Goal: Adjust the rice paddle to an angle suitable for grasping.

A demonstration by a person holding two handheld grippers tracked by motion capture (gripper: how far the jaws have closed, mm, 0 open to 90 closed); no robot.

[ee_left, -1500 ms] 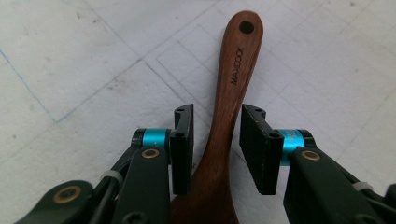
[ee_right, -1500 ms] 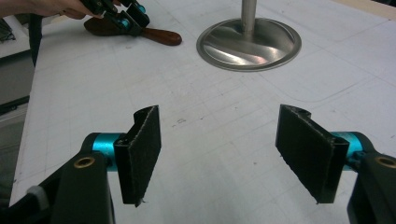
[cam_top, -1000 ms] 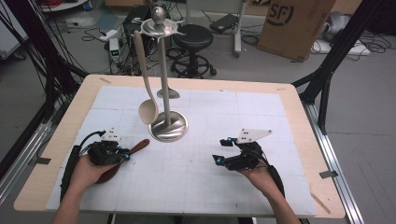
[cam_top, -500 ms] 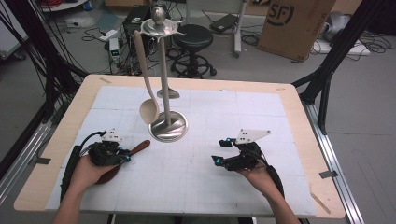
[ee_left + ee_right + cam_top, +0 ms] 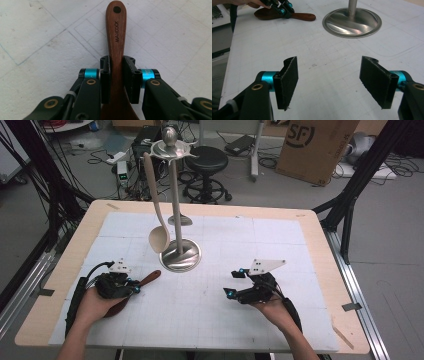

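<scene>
White paper with thin grid lines is covering the worktop (image 5: 310, 270), and boxes, cables and a black stool are being seen on the floor behind it. A shiny metal stand (image 5: 179, 255) is standing near the middle, and a pale spoon (image 5: 158, 220) is hanging from a hook at its top.

The dark wooden spoon (image 5: 117, 45) is lying flat on the paper near the front left corner, and its handle is being squeezed between the pads of the left claw (image 5: 117, 75). The handle is pointing toward the stand, with its little hole at the far end. The right claw (image 5: 332, 82) is being held wide apart over bare paper, with nothing in it.

It looks as if the wooden spoon is being picked up to be hung on the stand. To do this well, the grip should be kept tight and straight, and the hole end should be left free for a hook. The spoon should be lifted slowly so the hanging spoon is not being bumped.

The bowl of the wooden spoon is being hidden under the hand (image 5: 97, 302). The free hooks are too small to be made out.
</scene>
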